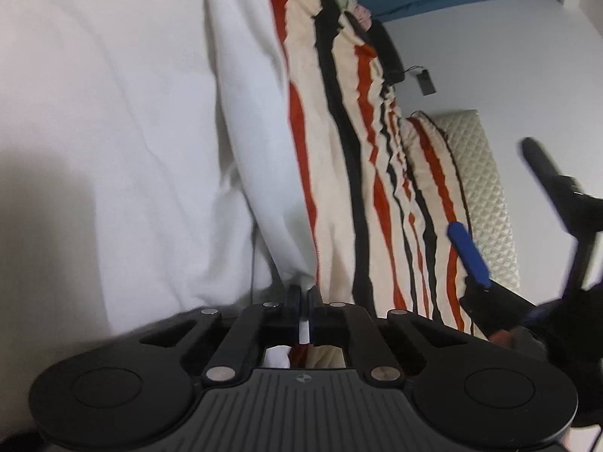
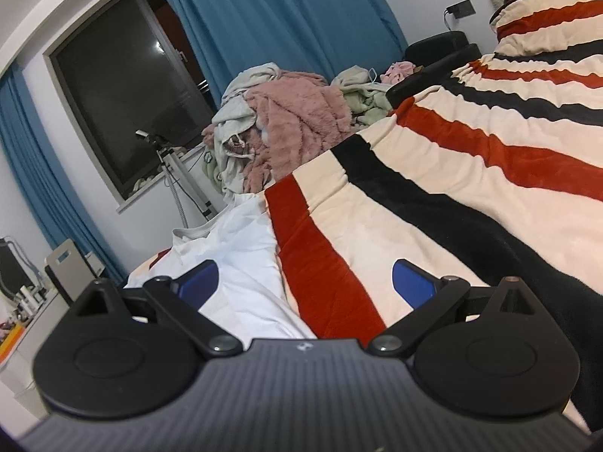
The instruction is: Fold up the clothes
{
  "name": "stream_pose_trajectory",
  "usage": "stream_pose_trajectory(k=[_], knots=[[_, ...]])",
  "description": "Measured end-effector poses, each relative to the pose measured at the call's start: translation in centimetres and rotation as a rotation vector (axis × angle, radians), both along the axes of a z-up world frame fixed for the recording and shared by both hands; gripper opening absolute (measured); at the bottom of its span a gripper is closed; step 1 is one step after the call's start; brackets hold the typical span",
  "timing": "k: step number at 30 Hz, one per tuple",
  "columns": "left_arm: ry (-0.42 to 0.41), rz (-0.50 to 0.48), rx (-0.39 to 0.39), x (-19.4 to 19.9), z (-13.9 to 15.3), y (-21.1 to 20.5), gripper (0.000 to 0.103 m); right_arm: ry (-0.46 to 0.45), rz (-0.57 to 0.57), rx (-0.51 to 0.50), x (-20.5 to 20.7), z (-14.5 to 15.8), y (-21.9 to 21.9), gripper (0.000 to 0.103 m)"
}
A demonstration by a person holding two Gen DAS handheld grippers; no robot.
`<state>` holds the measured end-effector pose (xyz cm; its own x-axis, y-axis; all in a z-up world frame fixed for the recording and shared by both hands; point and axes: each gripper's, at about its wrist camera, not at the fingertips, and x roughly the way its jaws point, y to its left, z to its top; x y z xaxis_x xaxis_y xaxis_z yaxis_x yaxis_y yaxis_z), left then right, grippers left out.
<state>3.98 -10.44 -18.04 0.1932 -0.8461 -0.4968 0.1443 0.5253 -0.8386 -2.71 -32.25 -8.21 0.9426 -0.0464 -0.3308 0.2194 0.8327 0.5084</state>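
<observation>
A white garment lies spread on a bed over a cream blanket with red and black stripes. My left gripper is at the garment's near edge beside the blanket, its fingers shut together with a strip of white cloth pinched between them. My right gripper is open, its blue pads wide apart above the white garment and the striped blanket, holding nothing. The left wrist view also shows the right gripper at the right, its jaws spread.
A heap of pink, grey and green clothes sits at the far end of the bed. Blue curtains and a dark window stand behind it. A quilted headboard and a striped pillow lie at the other end.
</observation>
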Motion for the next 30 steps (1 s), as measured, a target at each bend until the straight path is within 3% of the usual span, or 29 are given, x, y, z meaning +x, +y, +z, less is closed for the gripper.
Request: stream_pose_trajectory(k=[7,10,13,18,21,23,25,29,30], knots=[[-0.058,0.090,-0.040,-2.8,6.3,5.1,0.003,-0.024,-0.004,-0.023,-0.9,0.6,0.2,0.100],[-0.116,0.142,-0.009,-4.4,9.3,7.9,0.003,-0.028,0.015,-0.070,-1.2,1.0,1.0,0.100],[-0.117,0.191,0.074,-5.7,10.2,10.7,0.003,-0.028,0.042,-0.100,-1.1,1.2,1.7,0.100],[-0.090,0.226,0.321,-5.8,8.9,12.0,0.003,-0.005,0.077,-0.111,-0.7,1.1,2.3,0.100],[-0.057,0.218,0.382,-5.3,7.7,11.8,0.005,0.004,0.084,-0.135,-0.6,1.1,2.8,0.100],[-0.066,0.196,0.398,-5.1,7.8,11.4,0.011,0.009,0.098,-0.150,-0.5,1.5,3.2,0.100],[-0.082,0.185,0.407,-5.0,8.1,12.1,0.033,0.008,0.117,-0.162,-0.2,2.1,3.6,0.100],[-0.113,0.210,0.404,-3.1,9.5,13.2,0.052,-0.025,0.167,-0.172,1.7,4.9,4.7,0.100],[-0.116,0.225,0.411,-2.2,9.9,13.6,0.062,-0.034,0.181,-0.178,2.4,5.8,5.1,0.100]])
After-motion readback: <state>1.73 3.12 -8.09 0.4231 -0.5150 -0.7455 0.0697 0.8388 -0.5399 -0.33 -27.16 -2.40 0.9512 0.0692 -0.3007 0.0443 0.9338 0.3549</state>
